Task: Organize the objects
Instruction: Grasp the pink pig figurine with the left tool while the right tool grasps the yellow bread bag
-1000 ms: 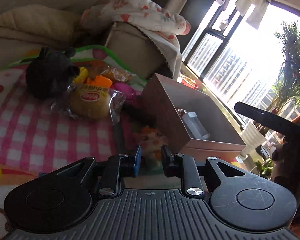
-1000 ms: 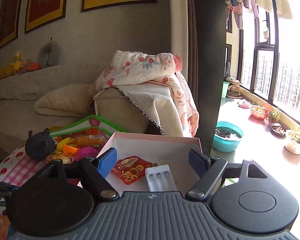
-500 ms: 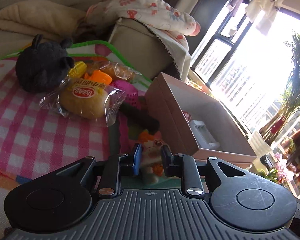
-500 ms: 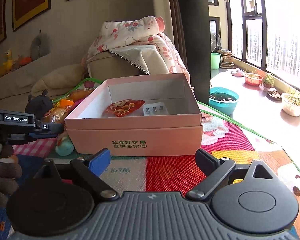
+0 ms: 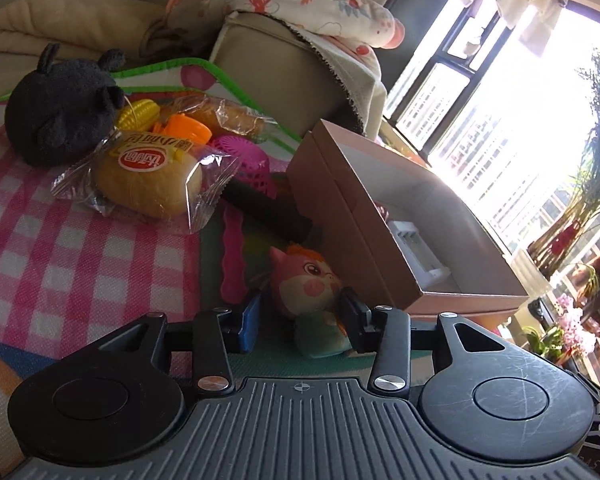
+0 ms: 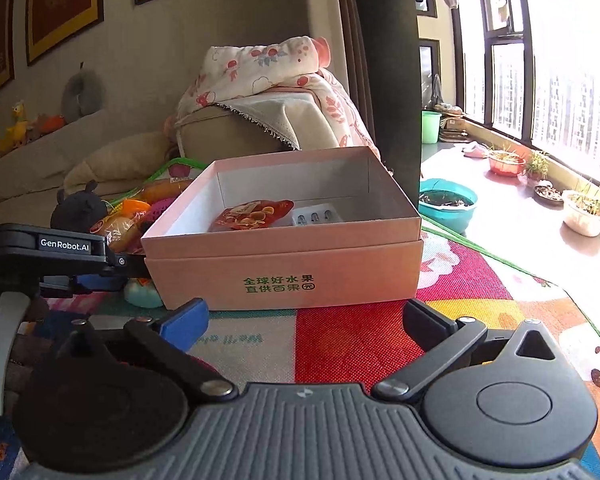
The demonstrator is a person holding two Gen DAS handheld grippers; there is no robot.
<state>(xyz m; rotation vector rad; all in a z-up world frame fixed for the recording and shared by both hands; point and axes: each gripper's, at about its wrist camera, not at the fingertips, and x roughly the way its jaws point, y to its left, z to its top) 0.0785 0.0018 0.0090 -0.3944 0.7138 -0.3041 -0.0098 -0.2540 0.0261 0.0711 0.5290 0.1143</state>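
A pink cardboard box point(image 6: 288, 272) stands open on the play mat and holds a red snack packet point(image 6: 252, 214) and a white blister pack point(image 6: 314, 216). The box also shows in the left wrist view point(image 5: 364, 216). A small pink cat toy with a teal base point(image 5: 308, 284) lies beside the box's left wall. My left gripper point(image 5: 300, 316) is open, with its fingers on either side of the toy. In the right wrist view the left gripper point(image 6: 100, 276) reaches to the toy's teal base point(image 6: 142, 294). My right gripper point(image 6: 304, 320) is open and empty, low in front of the box.
Left of the box lie a wrapped bun point(image 5: 148, 176), a black plush point(image 5: 60, 116), a yellow toy corn point(image 5: 138, 114), an orange piece point(image 5: 188, 130), a pink net basket point(image 5: 244, 160), a pink wavy strip point(image 5: 232, 256) and a dark handle point(image 5: 264, 208). A sofa arm with blankets point(image 6: 260, 92) stands behind.
My left gripper has opened and moved forward around the cat toy. My right gripper has drawn back and down from over the box to the mat in front of it.
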